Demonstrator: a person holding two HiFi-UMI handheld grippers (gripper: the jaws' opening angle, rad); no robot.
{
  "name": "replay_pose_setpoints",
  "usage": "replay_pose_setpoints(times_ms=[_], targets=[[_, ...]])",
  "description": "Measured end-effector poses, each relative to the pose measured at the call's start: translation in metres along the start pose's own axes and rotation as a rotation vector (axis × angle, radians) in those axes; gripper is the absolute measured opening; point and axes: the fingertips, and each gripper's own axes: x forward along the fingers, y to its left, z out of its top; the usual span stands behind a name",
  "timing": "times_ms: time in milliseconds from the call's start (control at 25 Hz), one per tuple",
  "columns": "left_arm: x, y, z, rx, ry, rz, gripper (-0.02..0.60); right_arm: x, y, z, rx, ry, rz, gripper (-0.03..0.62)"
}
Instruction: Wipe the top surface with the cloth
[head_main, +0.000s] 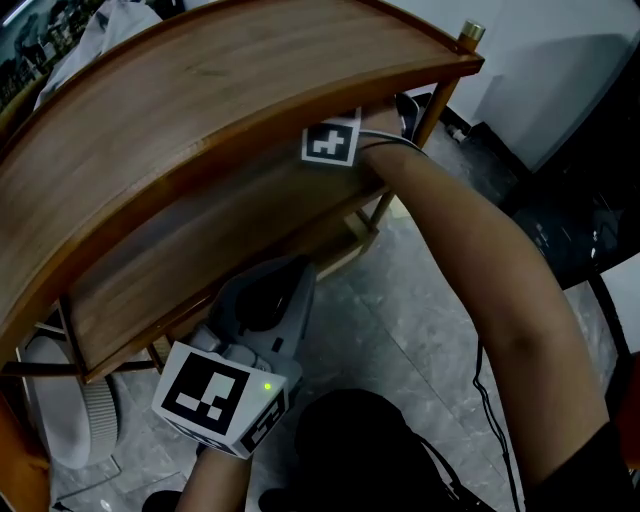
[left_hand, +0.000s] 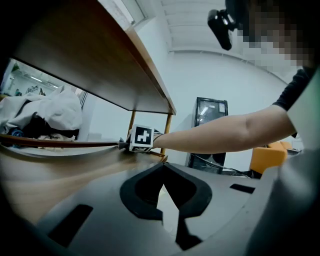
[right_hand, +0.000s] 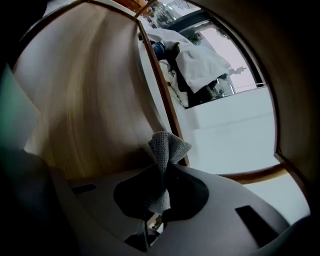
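Observation:
The wooden rack's top surface (head_main: 200, 90) curves across the head view. My right gripper's marker cube (head_main: 330, 143) shows just under that top board; the jaws are hidden beneath it, over the lower shelf (head_main: 170, 280). In the right gripper view, my right gripper (right_hand: 161, 181) is shut on a grey knitted cloth (right_hand: 167, 147), which sticks up between the jaws beside the wooden board (right_hand: 90, 100). My left gripper (head_main: 292, 268) rests low at the lower shelf's front edge. Its jaws (left_hand: 163, 184) are shut with nothing between them, and it faces the right gripper's cube (left_hand: 141, 138).
A heap of white clothing (left_hand: 45, 112) lies beyond the rack. A grey slipper (head_main: 60, 420) sits on the tiled floor (head_main: 400, 330) at lower left. A black cabinet (left_hand: 210, 130) and an orange seat (left_hand: 267, 155) stand farther off. Brass-capped post (head_main: 470, 33) marks the rack's corner.

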Motion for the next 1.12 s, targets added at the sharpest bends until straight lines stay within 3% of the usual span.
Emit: replay_pose_setpoints(times_ms=[640,1120], targets=[[0.009,0.008,0.000,-0.027,-0.008,-0.005,0.012,-0.012,0.039,-0.008,-0.168,0.052,0.210,0.031],[0.002,-0.011,-0.013,-0.048,-0.005,-0.054,0.012,-0.088,0.096,-0.024,-0.231,0.111,0.468,0.031]])
